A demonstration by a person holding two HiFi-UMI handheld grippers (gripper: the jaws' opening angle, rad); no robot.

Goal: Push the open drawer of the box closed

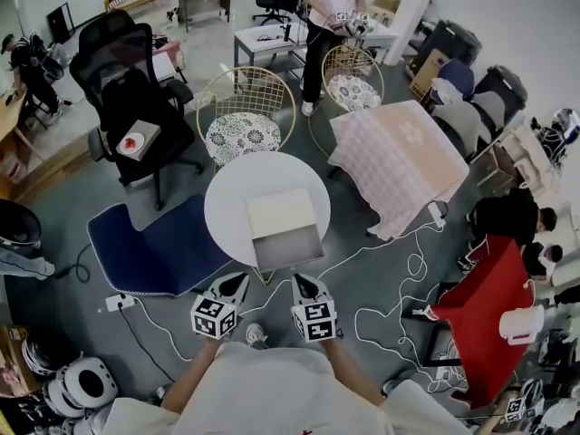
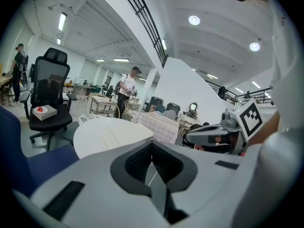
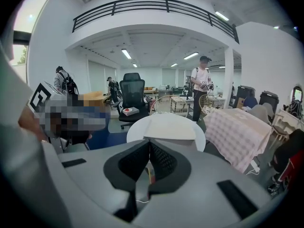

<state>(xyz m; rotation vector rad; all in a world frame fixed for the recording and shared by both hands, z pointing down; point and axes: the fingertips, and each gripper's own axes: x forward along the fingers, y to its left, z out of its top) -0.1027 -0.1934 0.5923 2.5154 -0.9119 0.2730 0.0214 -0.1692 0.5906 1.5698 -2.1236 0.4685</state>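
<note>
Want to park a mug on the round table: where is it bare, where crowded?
Bare: the left side of the round table, between its rim and the box, plus a band behind the box. Right of the box only a thin strip. Crowded: the near edge, where the open drawer sticks out toward the left tongs and right tongs.

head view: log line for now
grey drawer of cream box on round white table: open | left gripper: shut, empty | right gripper: shut, empty
</note>
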